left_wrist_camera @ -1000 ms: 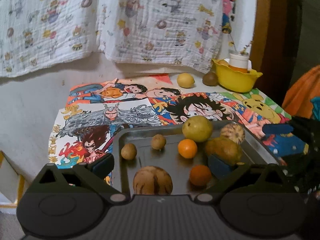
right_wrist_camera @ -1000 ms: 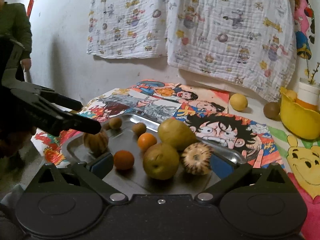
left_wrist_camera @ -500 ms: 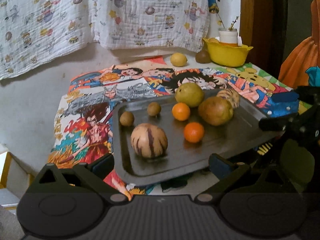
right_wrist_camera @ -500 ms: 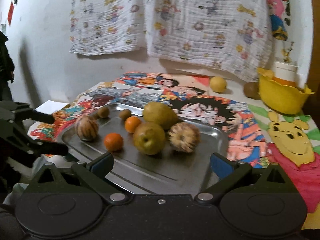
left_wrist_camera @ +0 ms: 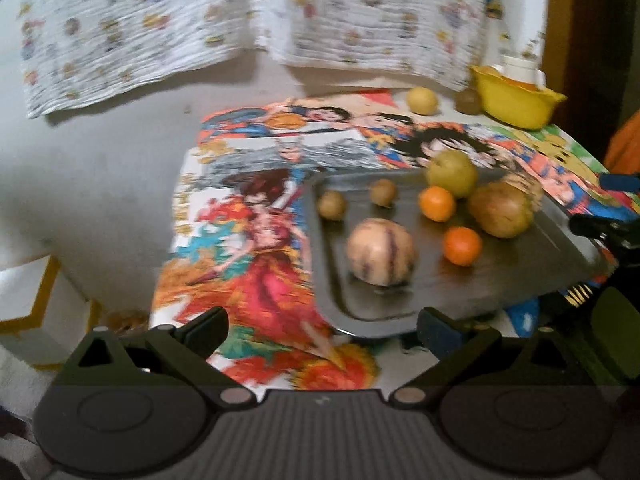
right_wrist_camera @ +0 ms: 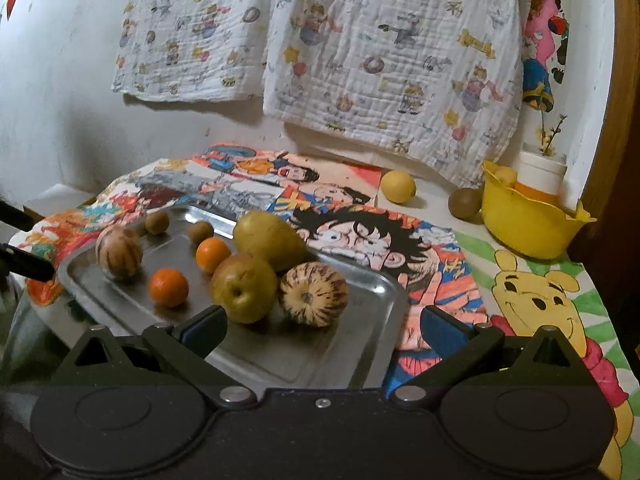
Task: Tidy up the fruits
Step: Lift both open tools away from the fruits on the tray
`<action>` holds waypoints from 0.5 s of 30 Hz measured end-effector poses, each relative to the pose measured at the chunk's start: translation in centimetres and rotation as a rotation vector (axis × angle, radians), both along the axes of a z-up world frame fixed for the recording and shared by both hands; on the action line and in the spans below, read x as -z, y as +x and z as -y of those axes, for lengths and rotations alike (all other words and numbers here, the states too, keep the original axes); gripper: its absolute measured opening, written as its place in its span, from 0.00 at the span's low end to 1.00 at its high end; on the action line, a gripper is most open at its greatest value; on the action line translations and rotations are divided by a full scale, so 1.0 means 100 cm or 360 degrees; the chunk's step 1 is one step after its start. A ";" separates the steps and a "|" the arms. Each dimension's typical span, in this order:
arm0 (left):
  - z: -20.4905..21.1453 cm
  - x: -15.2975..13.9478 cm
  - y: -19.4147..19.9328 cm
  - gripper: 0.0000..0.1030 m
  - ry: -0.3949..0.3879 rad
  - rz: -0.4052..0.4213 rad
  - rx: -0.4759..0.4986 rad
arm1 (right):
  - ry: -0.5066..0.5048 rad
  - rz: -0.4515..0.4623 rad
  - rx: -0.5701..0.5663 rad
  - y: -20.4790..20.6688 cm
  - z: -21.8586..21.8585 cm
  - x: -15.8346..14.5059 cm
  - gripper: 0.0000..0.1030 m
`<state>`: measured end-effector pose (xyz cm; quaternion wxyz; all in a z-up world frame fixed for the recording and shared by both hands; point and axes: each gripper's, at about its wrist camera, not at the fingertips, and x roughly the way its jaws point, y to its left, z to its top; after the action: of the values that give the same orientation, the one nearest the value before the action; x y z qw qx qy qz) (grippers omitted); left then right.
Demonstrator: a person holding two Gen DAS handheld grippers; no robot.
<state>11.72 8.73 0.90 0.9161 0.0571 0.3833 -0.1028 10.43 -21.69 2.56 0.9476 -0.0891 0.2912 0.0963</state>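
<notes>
comparing with a second ago, both grippers have drawn back from the metal tray [right_wrist_camera: 372, 344], so left gripper [left_wrist_camera: 322, 330] and right gripper [right_wrist_camera: 324, 326] now hover short of its near rim, jaws spread wide and holding nothing. the tray holds eight fruits, while a lemon [right_wrist_camera: 398, 186] and a brown fruit [right_wrist_camera: 464, 204] lie outside it beside the yellow bowl [right_wrist_camera: 524, 226], probably still unsorted. open cloth [right_wrist_camera: 520, 300] right of the tray gives approach room; its near corner overhangs the table edge.

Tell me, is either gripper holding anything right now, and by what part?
Nothing is held. The left gripper and right gripper are both open and empty, short of the metal tray; all the fruit lies loose on it.
</notes>
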 end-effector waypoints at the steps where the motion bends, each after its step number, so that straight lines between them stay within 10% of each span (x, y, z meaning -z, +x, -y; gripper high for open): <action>1: -0.003 -0.002 0.002 0.99 -0.0006 0.0002 -0.0024 | 0.0015 0.0011 0.0004 0.003 0.001 -0.001 0.99; 15: 0.007 -0.021 0.075 0.99 -0.0142 0.0101 -0.0160 | 0.0122 0.0072 0.0097 0.053 0.028 -0.008 0.99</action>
<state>19.26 8.05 3.04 0.9334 0.0002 0.3514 -0.0720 15.75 -24.47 3.38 0.9592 -0.0458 0.2683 0.0763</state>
